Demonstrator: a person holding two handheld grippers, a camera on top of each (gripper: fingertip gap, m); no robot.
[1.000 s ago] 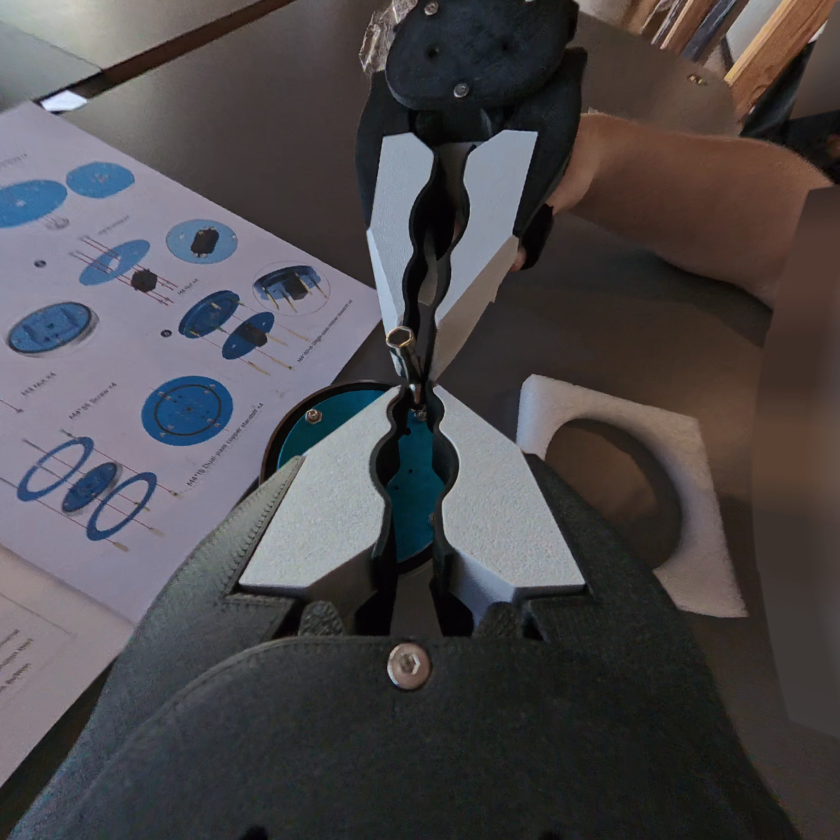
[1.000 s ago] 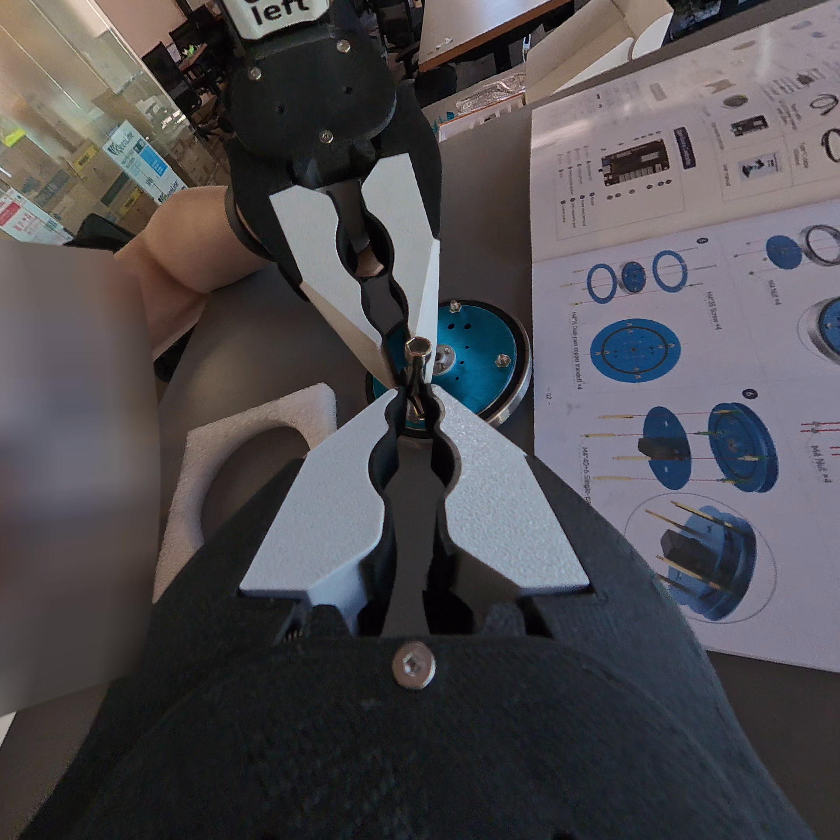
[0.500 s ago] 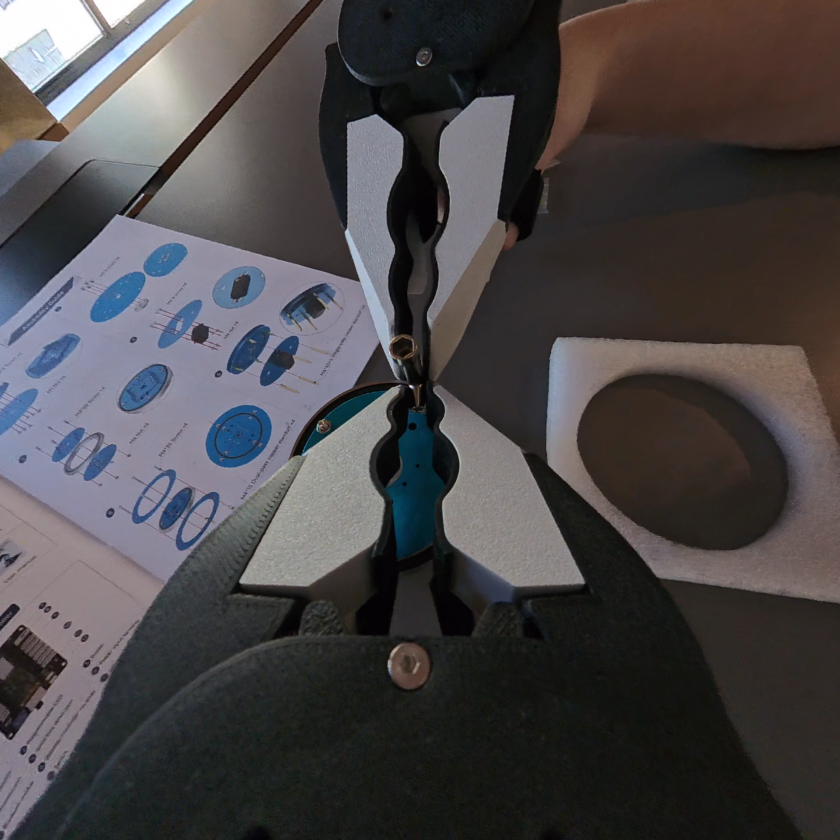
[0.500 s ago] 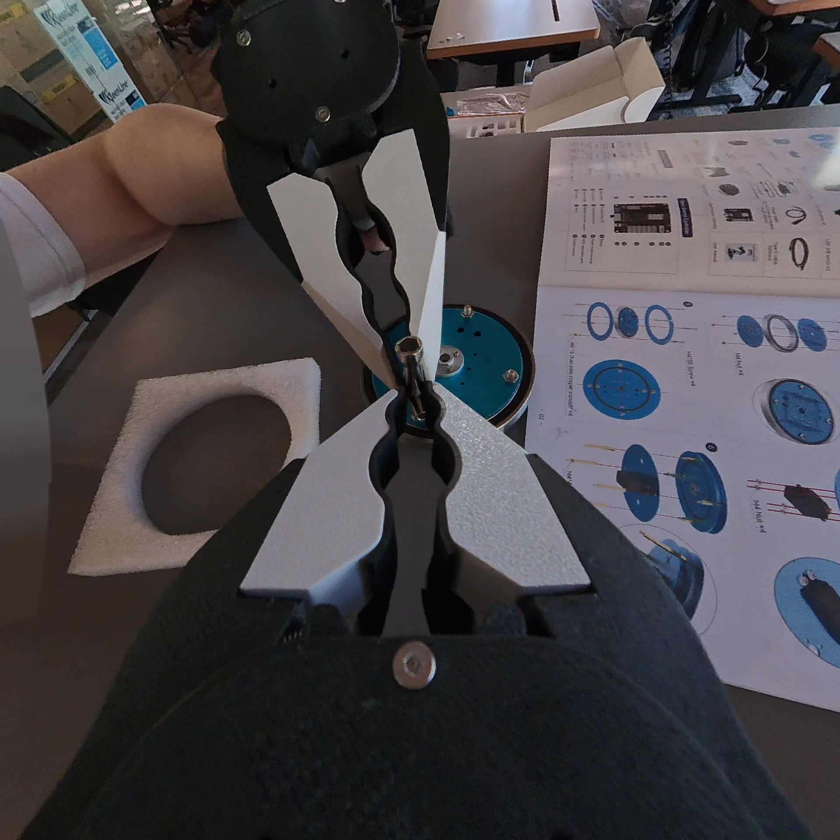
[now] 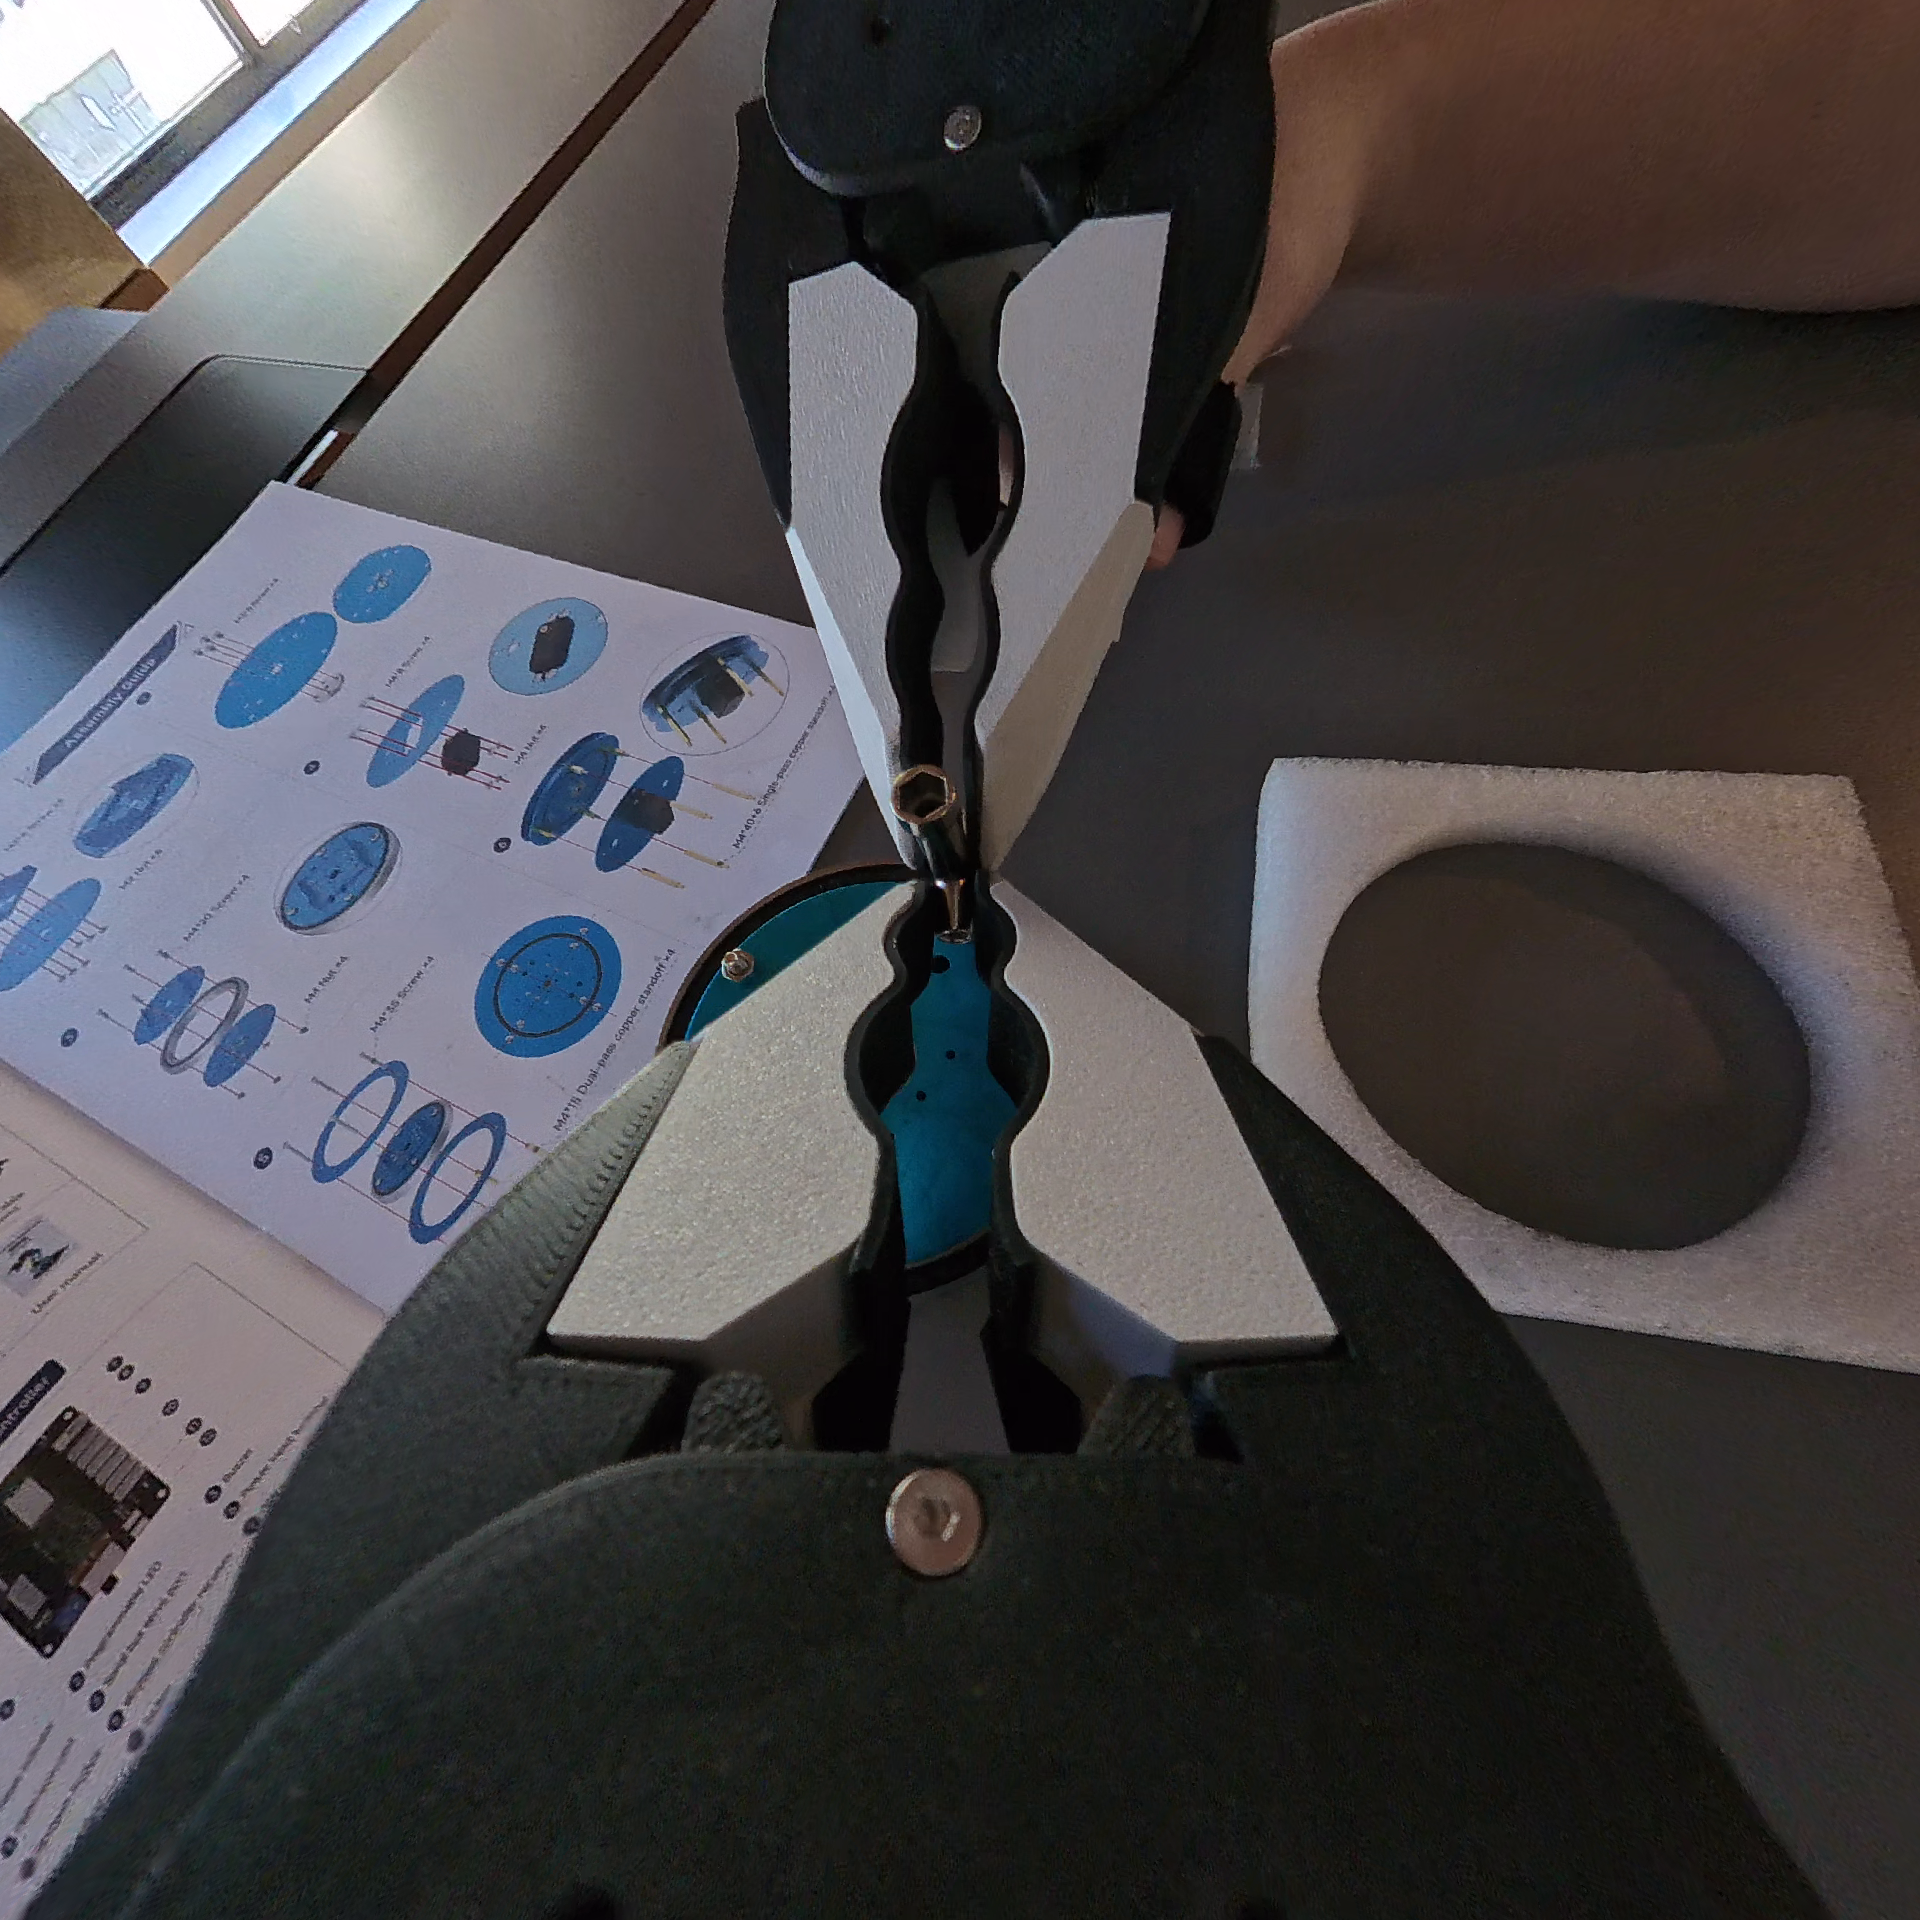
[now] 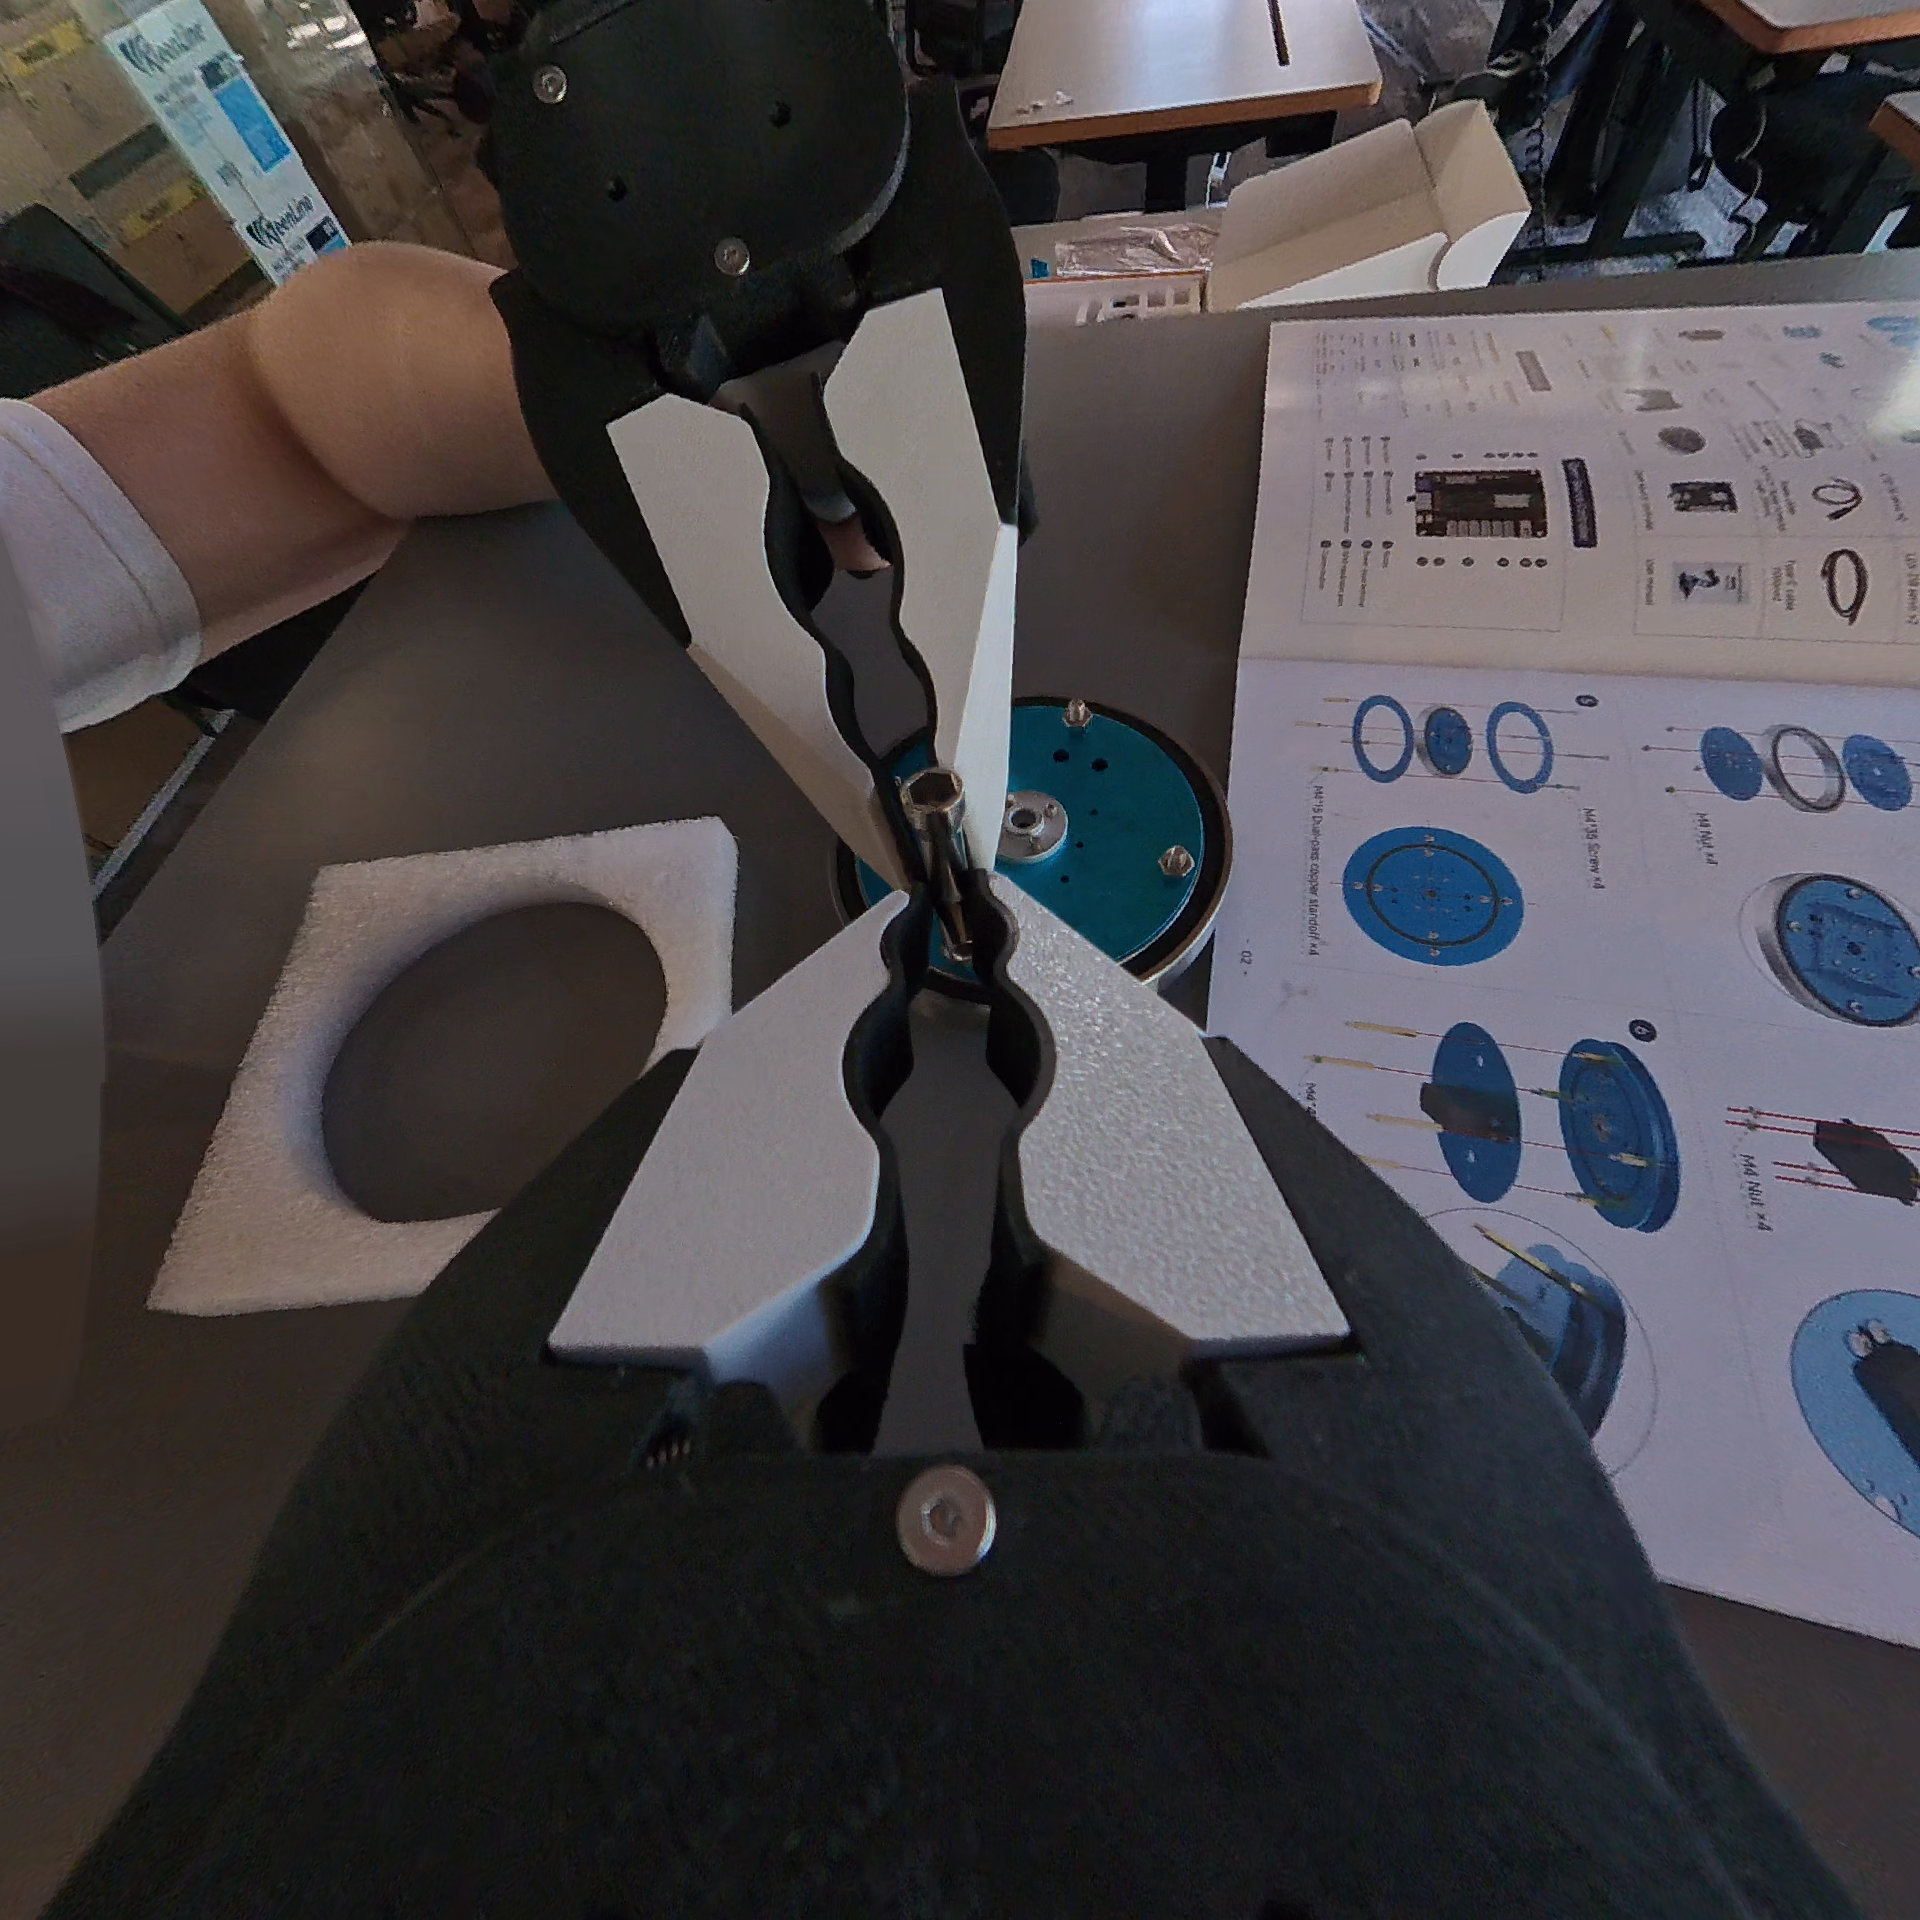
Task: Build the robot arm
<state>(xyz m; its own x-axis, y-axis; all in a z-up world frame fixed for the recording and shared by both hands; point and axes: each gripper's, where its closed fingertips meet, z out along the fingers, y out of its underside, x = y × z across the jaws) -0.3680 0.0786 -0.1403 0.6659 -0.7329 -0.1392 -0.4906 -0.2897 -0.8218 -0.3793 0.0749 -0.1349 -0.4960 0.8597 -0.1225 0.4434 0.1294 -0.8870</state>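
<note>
A small silver hex socket tube stands nearly upright over a round blue disc with screws on its face. My right gripper is shut on the tube. My left gripper meets it tip to tip from the other side and is shut on the tube's lower end. The tube's open hex end faces up. In the left wrist view the blue disc lies mostly hidden under my fingers. The left gripper also shows in the right wrist view.
A white foam pad with a round cut-out lies beside the disc, also in the right wrist view. Printed sheets with blue diagrams lie on the other side. A person's forearm rests on the dark table. Both grippers' tips are close together, under 4 cm apart.
Both grippers stayed tip to tip on the tube while swinging round the disc. The foam pad and sheets shifted in view. The tube now stands more upright.
</note>
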